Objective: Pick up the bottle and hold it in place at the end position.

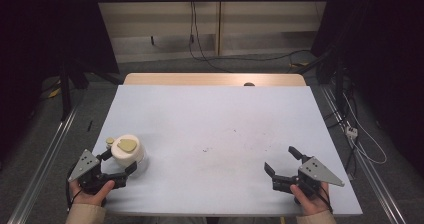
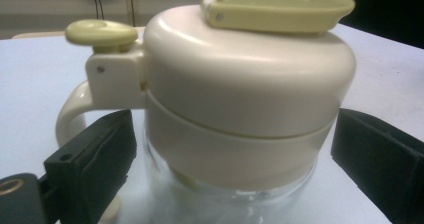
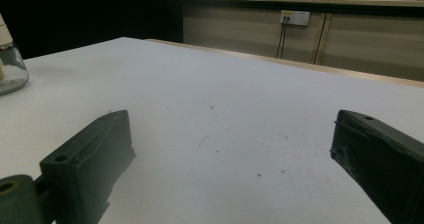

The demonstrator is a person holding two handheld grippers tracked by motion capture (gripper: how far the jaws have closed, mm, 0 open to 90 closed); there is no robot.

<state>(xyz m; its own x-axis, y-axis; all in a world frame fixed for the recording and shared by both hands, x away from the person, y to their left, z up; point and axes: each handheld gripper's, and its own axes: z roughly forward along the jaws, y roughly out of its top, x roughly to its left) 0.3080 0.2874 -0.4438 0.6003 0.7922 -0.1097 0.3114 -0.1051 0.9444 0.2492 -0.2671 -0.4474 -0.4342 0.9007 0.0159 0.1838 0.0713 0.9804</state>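
Fingers of our left gripper [image 1: 116, 170] stand apart around the lidded glass jar [image 1: 128, 153] at the surface's [image 1: 215, 114] near-left corner, seemingly poised to grip, while our right gripper [image 1: 281, 162] hangs spread and empty.

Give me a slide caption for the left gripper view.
Open black jaws of the left gripper flank a cream-lidded clear glass jug on the white table.
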